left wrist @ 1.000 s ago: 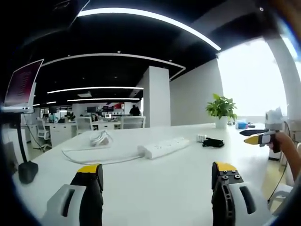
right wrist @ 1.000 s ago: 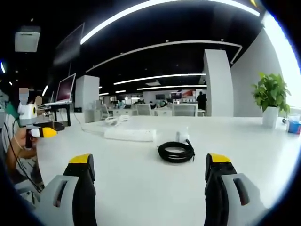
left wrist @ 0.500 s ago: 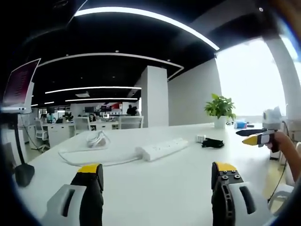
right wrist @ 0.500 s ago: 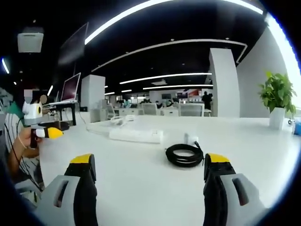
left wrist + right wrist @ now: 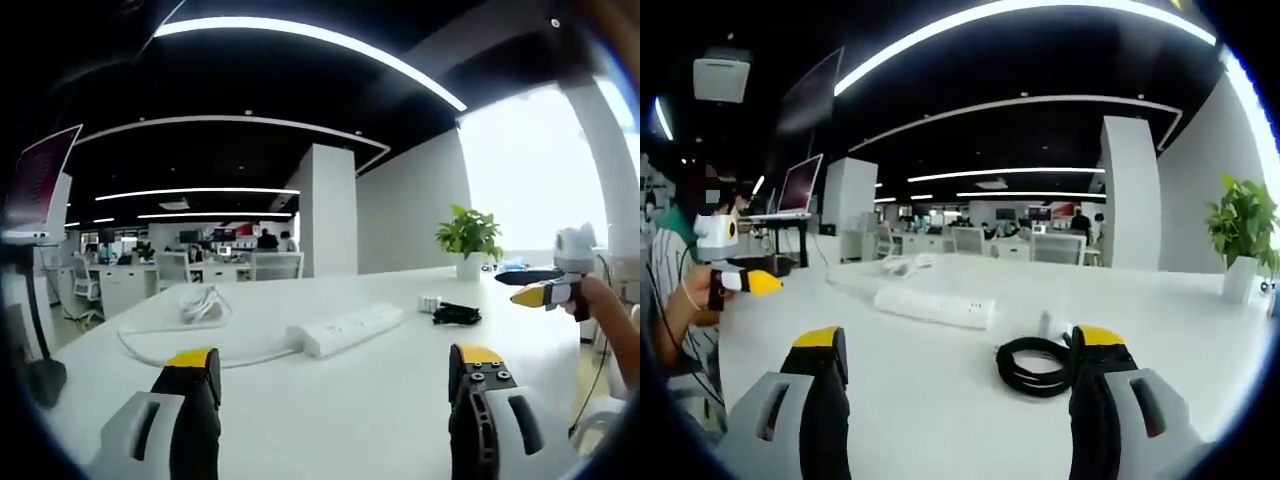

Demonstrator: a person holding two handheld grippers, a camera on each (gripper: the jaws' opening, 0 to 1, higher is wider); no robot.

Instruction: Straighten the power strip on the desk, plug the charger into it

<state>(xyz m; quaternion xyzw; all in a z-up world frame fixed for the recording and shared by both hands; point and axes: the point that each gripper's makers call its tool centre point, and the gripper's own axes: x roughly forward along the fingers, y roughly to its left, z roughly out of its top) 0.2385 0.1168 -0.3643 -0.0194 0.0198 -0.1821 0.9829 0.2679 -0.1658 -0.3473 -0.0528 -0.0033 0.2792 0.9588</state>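
Both grippers, left [image 5: 325, 385] and right [image 5: 958, 375], hover spread and empty, facing the skewed strip [image 5: 348, 329] and charger [image 5: 1038, 361], ready to reach.

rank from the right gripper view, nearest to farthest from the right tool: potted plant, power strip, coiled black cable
1. coiled black cable, just ahead, beside the right-hand jaw
2. power strip, further up the desk, left of centre
3. potted plant, far right edge of the desk
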